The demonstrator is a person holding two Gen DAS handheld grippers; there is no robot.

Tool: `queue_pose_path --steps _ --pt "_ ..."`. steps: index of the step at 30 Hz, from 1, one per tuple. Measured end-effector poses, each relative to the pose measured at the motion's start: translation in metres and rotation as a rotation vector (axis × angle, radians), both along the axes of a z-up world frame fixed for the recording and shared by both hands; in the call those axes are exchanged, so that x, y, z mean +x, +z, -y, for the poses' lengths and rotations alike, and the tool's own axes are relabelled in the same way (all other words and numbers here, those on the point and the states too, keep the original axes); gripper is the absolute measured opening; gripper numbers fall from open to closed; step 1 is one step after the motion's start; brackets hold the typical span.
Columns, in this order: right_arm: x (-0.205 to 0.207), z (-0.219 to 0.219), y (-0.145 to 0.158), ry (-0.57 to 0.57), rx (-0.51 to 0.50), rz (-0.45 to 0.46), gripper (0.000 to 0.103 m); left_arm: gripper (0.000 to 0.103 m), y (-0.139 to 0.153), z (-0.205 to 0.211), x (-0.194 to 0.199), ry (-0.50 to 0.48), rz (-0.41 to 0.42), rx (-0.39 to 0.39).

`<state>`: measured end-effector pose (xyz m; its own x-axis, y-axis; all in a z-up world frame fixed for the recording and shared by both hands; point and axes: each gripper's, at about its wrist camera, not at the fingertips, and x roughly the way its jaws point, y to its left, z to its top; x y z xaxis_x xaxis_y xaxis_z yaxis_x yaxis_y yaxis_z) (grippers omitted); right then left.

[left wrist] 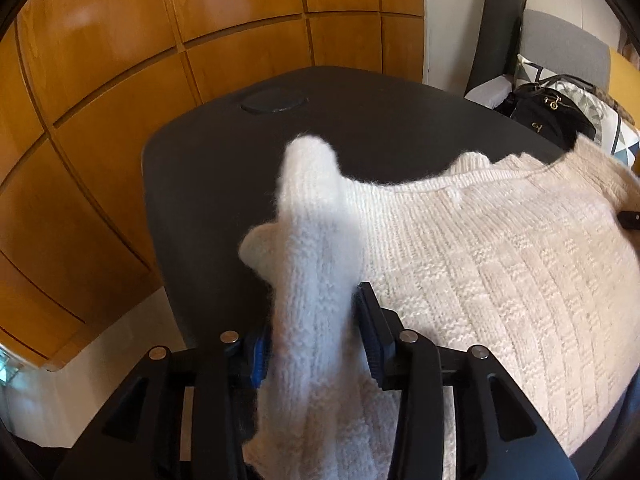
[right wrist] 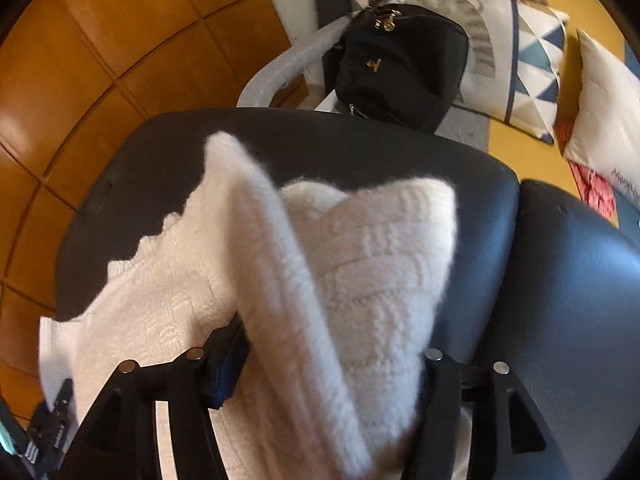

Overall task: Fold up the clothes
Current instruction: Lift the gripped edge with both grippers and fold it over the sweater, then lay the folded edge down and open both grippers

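**Fold under way: both edges lifted, nothing yet laid over**

Wood-panelled cabinets [left wrist: 100, 92] back the left wrist view, with a dark table [left wrist: 224, 168] in front of them. Your cream knit sweater [left wrist: 500, 272] lies spread flat across the right part of that table, its scalloped edge towards the far side. Your left gripper [left wrist: 316, 344] is clamped on a bunched, raised portion of the sweater, which stands up between the blue-padded fingers [left wrist: 368, 340]. A black handbag [left wrist: 548, 116] sits on a grey chair beyond the table's far corner.

Right wrist view: the same table [right wrist: 360, 140] carries the sweater [right wrist: 168, 280], with the handbag [right wrist: 400, 64] and patterned cushions [right wrist: 520, 56] behind it. Your right gripper [right wrist: 324, 372] is closed on a thick fold of knit that rises above the fingers; the right finger is largely hidden by fabric. A second dark surface [right wrist: 580, 300] adjoins on the right.

Assessment: you appear to be early in the fold. Two edges are pinched and raised; the body remains flat and unfolded. Carrying the lifted portions over, laying them down, and any further folds are outstanding.
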<state>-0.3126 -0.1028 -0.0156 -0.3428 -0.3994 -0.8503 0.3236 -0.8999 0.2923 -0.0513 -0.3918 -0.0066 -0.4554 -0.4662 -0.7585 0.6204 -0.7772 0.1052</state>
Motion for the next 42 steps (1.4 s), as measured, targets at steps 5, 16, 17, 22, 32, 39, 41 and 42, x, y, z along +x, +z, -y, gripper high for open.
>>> queue_pose_path --steps 5,16,17,22,32,39,41,42 --pt "0.017 -0.002 0.014 0.015 0.049 -0.054 0.060 0.052 0.005 0.002 0.013 0.013 0.011 0.008" --pt "0.070 -0.020 0.052 -0.014 0.145 -0.178 0.061 0.060 0.028 0.004 0.058 0.111 -0.002 -0.012" --pt "0.079 -0.019 0.056 -0.005 0.150 -0.194 0.061 0.060 0.033 0.002 0.064 0.128 -0.011 -0.007" --pt "0.127 -0.008 0.073 0.054 0.176 -0.271 0.063 0.060 0.051 -0.015 0.091 0.146 -0.062 0.067" --pt "0.216 0.008 0.088 0.089 0.107 -0.244 0.065 0.060 0.067 -0.059 0.099 0.066 -0.097 0.125" --pt "0.254 0.018 0.085 0.110 0.084 -0.248 0.065 0.060 0.075 -0.082 0.105 0.016 -0.118 0.102" --pt "0.262 0.019 0.085 0.113 0.082 -0.257 0.065 0.060 0.077 -0.084 0.107 0.011 -0.125 0.098" --pt "0.265 0.020 0.085 0.113 0.085 -0.262 0.065 0.060 0.078 -0.086 0.108 0.010 -0.128 0.098"
